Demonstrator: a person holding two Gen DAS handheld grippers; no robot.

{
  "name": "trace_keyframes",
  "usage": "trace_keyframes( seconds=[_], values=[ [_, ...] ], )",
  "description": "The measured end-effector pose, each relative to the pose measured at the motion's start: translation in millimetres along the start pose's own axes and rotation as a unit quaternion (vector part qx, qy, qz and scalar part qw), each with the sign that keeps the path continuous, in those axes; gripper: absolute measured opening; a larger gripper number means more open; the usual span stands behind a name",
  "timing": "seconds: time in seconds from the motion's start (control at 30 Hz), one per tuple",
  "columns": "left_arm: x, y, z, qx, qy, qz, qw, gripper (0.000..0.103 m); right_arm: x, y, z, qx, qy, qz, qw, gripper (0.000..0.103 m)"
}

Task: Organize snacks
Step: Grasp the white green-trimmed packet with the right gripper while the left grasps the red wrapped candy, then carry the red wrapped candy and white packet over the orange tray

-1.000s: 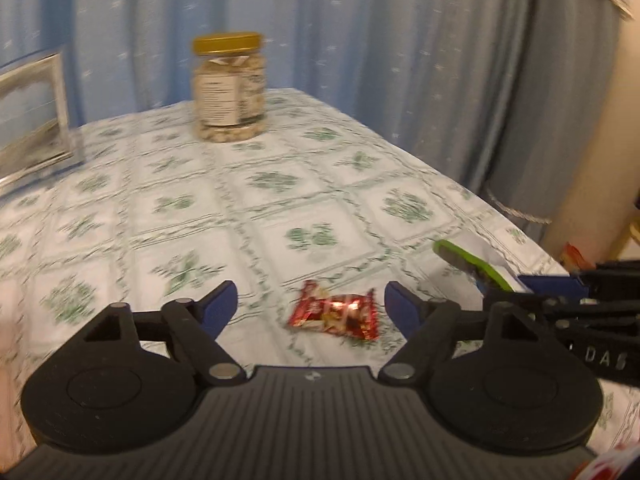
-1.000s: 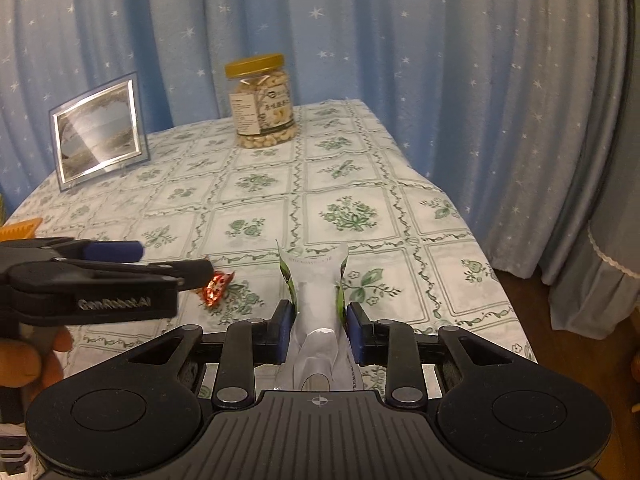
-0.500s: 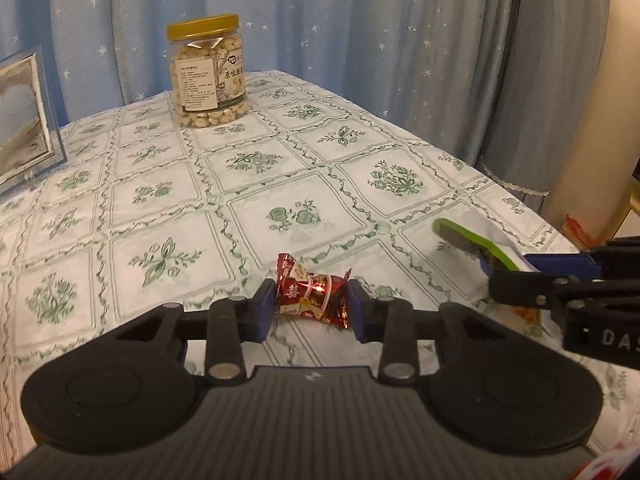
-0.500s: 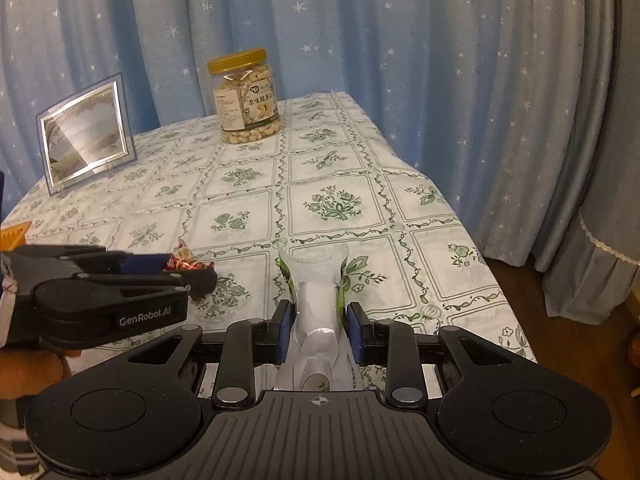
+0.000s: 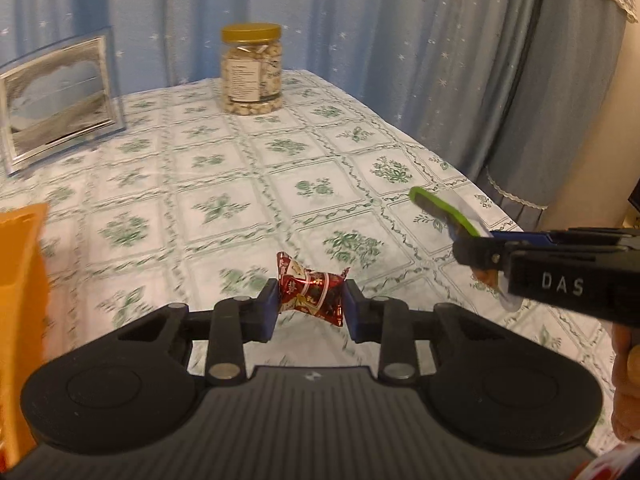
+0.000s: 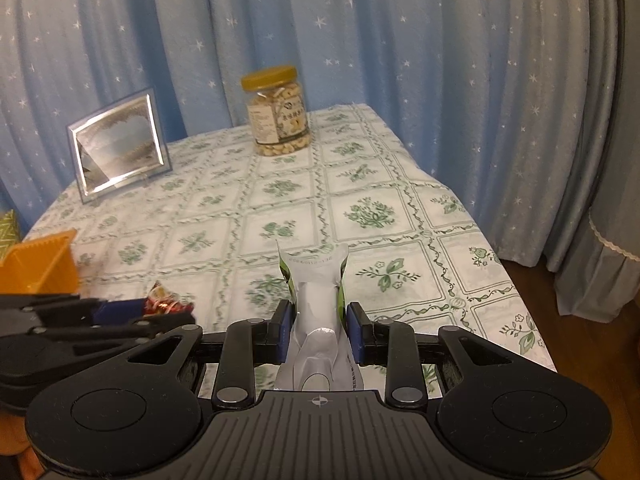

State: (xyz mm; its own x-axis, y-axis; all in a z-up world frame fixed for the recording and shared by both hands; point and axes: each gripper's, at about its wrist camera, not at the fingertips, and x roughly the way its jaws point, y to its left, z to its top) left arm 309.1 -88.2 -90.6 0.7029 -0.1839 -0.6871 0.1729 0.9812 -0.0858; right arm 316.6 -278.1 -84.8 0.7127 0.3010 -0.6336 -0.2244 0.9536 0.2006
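Note:
My left gripper point(image 5: 310, 304) is shut on a red foil candy point(image 5: 310, 294) and holds it above the tablecloth; the candy also shows in the right wrist view point(image 6: 162, 300). My right gripper point(image 6: 320, 320) is shut on a white and green snack packet point(image 6: 318, 292), held off the table; the packet's green edge shows at the right of the left wrist view point(image 5: 444, 210). An orange bin point(image 6: 38, 266) stands at the table's left edge, also in the left wrist view point(image 5: 20, 280).
A jar of nuts with a yellow lid point(image 6: 278, 110) stands at the back of the table point(image 6: 360, 184). A mirrored picture frame point(image 6: 118, 144) stands at the back left. Blue star curtains hang behind. The table's right edge drops to the floor.
My left gripper closed on the red candy and lifted it off the table. Both grippers rose and swung left, bringing the orange bin into view. The right gripper kept hold of the packet.

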Motion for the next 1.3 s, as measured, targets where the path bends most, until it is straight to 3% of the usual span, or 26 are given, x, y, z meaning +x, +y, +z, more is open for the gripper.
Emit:
trace_keyframes(
  seconds=[0.7, 1.3],
  values=[
    [-170.4, 41.6, -43.5, -0.078, -0.042, 0.039, 0.9953, 0.03, -109.5, 84.1, -8.6, -0.004, -0.011, 0.042, 0.999, 0.03],
    [-258.1, 75.4, -83.0, -0.122, -0.064, 0.071, 0.9879, 0.03, -156.7, 158.1, -36.3, -0.009, -0.012, 0.09, 0.996, 0.03]
  ],
)
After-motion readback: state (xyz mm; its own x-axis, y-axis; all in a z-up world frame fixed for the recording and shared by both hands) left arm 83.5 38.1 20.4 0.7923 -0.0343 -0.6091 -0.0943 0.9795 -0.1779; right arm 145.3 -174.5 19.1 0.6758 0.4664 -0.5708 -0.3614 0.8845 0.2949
